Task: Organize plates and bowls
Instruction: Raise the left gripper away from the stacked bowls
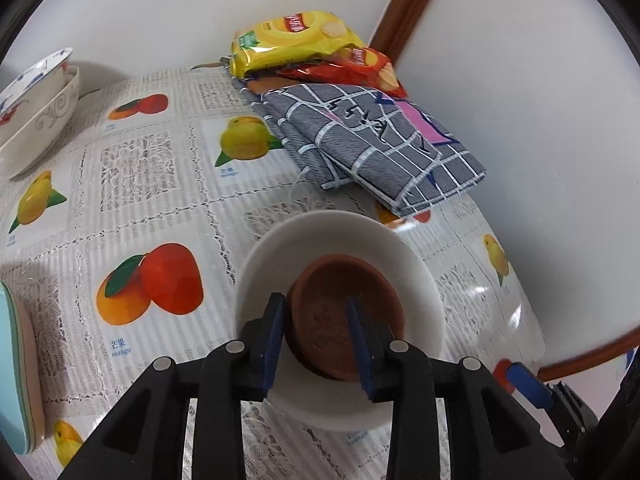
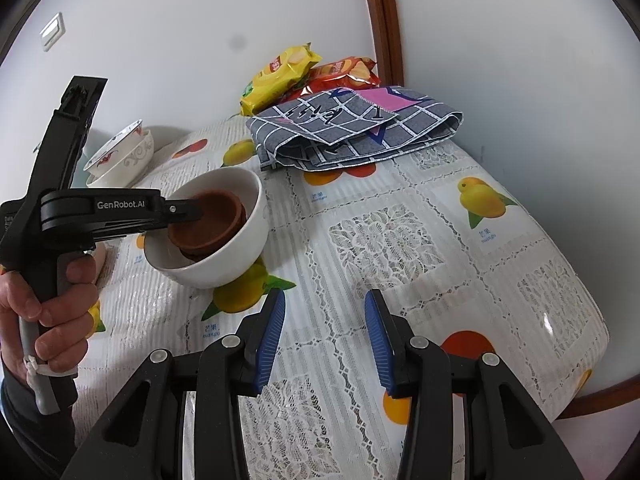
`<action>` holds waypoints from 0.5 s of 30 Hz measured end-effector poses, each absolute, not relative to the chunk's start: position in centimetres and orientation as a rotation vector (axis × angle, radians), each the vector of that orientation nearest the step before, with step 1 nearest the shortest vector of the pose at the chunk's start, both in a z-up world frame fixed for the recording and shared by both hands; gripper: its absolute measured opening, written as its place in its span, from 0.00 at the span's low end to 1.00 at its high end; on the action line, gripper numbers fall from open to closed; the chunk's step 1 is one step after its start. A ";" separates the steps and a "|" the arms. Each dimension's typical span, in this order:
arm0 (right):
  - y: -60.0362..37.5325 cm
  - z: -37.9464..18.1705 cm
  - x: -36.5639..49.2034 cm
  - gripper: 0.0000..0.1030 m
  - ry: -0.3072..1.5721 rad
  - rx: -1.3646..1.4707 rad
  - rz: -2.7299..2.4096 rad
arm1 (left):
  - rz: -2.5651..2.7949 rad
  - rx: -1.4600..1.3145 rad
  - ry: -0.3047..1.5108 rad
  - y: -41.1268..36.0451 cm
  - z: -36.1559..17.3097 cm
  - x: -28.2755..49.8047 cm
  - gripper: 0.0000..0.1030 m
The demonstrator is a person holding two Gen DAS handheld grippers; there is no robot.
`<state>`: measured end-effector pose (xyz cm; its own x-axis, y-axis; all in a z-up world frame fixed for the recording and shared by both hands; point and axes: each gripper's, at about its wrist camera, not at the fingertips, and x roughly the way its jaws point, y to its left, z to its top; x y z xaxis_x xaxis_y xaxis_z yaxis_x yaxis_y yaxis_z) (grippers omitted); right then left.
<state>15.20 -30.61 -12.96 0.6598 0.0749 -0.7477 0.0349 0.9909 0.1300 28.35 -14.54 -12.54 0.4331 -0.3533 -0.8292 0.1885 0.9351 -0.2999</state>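
Fruit-print tablecloth; left hand-held gripper level, clamping brown bowl; right hand-held gripper wide, empty.

White wall, brown wooden trim — fruit-print tablecloth.

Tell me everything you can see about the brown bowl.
The brown bowl is small, round, matte, clay-like, with a banded rim. It sits tilted inside the white bowl, seemingly atop a second brown one. The left claw grips its rim, one finger inside, one outside.
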 end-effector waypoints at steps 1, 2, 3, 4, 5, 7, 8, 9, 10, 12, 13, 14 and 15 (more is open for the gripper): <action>-30.6 -12.9 15.0 0.40 0.849 0.138 0.023 | -0.328 -0.159 1.066 -14.6 -12.4 28.1 0.31; -30.5 -12.8 14.9 0.40 0.847 0.138 0.023 | -0.327 -0.148 1.060 -14.7 -12.2 27.9 0.32; -30.4 -12.7 14.8 0.40 0.847 0.136 0.023 | -0.335 -0.142 1.060 -14.8 -12.0 27.7 0.35; -30.3 -12.6 14.7 0.40 0.847 0.135 0.022 | -0.339 -0.139 1.060 -14.7 -11.7 27.4 0.41; -30.2 -12.5 14.6 0.40 0.846 0.133 0.022 | -0.333 -0.134 1.058 -14.7 -11.5 27.2 0.45; -30.0 -12.1 14.2 0.40 0.842 0.129 0.020 | -0.323 -0.122 1.037 -14.4 -10.8 26.4 0.48; -29.9 -11.9 14.1 0.40 0.841 0.126 0.018 | -0.320 -0.117 1.026 -14.1 -10.3 25.9 0.48; -29.7 -11.6 13.8 0.40 0.836 0.122 0.013 | -0.314 -0.114 1.019 -13.9 -9.8 25.4 0.49; -29.7 -11.4 13.6 0.40 0.833 0.121 0.011 | -0.311 -0.112 1.016 -13.6 -9.5 25.0 0.50; -29.3 -10.8 12.8 0.41 0.825 0.122 0.010 | -0.305 -0.104 1.003 -13.0 -8.6 23.8 0.52; -29.0 -10.4 12.3 0.43 0.819 0.122 0.012 | -0.300 -0.101 0.996 -12.7 -8.2 23.2 0.54; -28.8 -10.1 11.9 0.44 0.814 0.119 0.013 | -0.296 -0.100 0.984 -12.3 -7.8 22.5 0.55; -28.3 -9.7 11.3 0.45 0.805 0.113 0.013 | -0.292 -0.097 0.972 -11.9 -7.4 21.8 0.57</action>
<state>11.28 -28.31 -9.66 0.6930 0.0548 -0.7188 0.0314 0.9939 0.1061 21.82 -11.92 -7.38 0.5281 -0.2869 -0.7993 0.2006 0.9567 -0.2108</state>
